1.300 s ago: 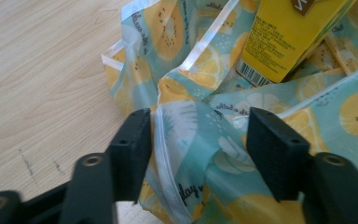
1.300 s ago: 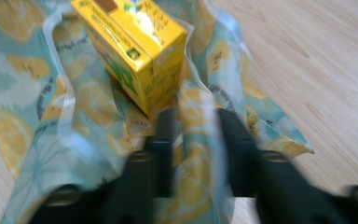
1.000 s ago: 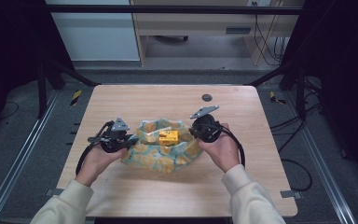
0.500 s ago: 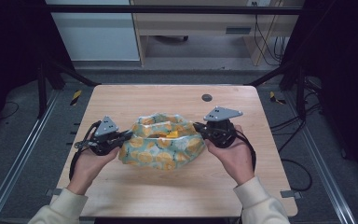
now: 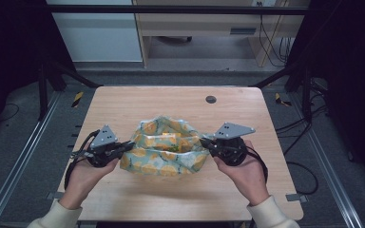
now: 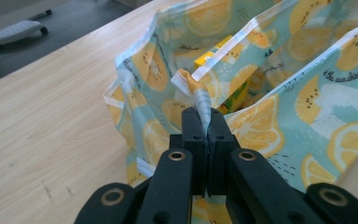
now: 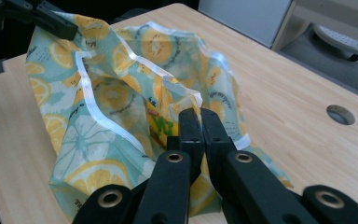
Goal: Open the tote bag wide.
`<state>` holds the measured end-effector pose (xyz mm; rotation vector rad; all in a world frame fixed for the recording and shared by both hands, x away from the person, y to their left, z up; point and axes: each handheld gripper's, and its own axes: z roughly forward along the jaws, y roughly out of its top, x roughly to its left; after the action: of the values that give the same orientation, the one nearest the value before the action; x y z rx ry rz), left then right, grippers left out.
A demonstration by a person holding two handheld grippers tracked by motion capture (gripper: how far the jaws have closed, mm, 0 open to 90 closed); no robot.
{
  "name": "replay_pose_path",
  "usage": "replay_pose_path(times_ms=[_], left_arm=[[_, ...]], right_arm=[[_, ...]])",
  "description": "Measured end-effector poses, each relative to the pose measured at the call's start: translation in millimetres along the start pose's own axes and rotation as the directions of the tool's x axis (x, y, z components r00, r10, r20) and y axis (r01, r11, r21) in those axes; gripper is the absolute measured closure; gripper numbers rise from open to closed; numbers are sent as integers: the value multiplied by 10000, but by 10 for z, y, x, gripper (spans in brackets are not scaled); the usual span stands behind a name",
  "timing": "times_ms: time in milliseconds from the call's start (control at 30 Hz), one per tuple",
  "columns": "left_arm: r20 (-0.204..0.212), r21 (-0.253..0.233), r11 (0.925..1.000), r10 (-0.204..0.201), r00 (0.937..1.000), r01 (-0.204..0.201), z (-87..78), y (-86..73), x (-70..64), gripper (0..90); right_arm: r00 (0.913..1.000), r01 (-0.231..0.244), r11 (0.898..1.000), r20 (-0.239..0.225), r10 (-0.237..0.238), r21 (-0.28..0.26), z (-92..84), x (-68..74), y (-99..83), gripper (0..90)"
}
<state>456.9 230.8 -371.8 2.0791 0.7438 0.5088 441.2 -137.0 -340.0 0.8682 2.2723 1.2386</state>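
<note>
Since the earlier frame both hands have drawn apart, stretching the lemon-print bag [image 5: 164, 153] wide at the middle of the counter [image 5: 123, 104]. A yellow carton [image 6: 223, 70] sits inside. The left hand-held gripper [image 5: 122, 148] has just been closing and now pinches the bag's left rim; the right hand-held gripper [image 5: 204, 141] clamps the opposite rim, probably to hold the mouth open.

bag: lemon-print bag [image 5: 164, 154] on bench [image 5: 123, 107], mouth open
left gripper [image 5: 122, 150]: clamps bag's left edge
right gripper [image 5: 203, 142]: clamps right edge
</note>
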Motion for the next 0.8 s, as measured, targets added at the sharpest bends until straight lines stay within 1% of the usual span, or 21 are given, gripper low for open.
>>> replay_pose_path(times_ms=[33,100,133,167,233,267,300,333,467,567,633,800], left_arm=[[93,22,10000,-10,10000,10,-12,-7,-14,891],[143,55,10000,48,9999,-49,-36,-20,-39,891],[275,34,10000,81,9996,-82,-61,-29,-66,891],[275,34,10000,81,9996,-82,-61,-29,-66,891],[378,44,9999,145,9992,-147,-78,-43,-100,891],[399,91,9997,205,9990,-209,-78,-51,-121,891],[451,132,9996,258,9987,-264,-74,-60,-136,891],[476,255,9992,307,9984,-319,-46,-78,-157,891],[488,377,9987,326,9983,-345,10,-118,-171,891],[552,521,9984,186,9983,-215,90,-180,-163,891],[614,659,9977,141,9980,-181,144,-223,-166,891],[691,768,9969,95,9976,-148,185,-255,-163,892]], right_arm=[[10000,27,10000,-14,-27,52,-9,7,-20,895],[10000,11,9999,-56,-10,134,-22,7,-66,895],[10000,-16,9998,-96,18,204,-23,6,-91,895],[10000,-16,9998,-96,18,204,-23,6,-91,895],[9999,-44,9993,-153,50,377,-12,-8,-177,894],[9999,-44,9993,-153,50,377,-12,-8,-177,894],[9998,-54,9982,-171,64,591,10,-17,-241,894],[9997,-89,9974,-199,104,710,27,-25,-275,894],[9996,-190,9946,-196,211,1025,98,-44,-372,894],[9988,-415,9903,-204,446,1329,193,-80,-470,894],[9987,-429,9900,-213,462,1342,215,-86,-490,894],[9983,-473,9865,-256,519,1570,262,-105,-537,894]])
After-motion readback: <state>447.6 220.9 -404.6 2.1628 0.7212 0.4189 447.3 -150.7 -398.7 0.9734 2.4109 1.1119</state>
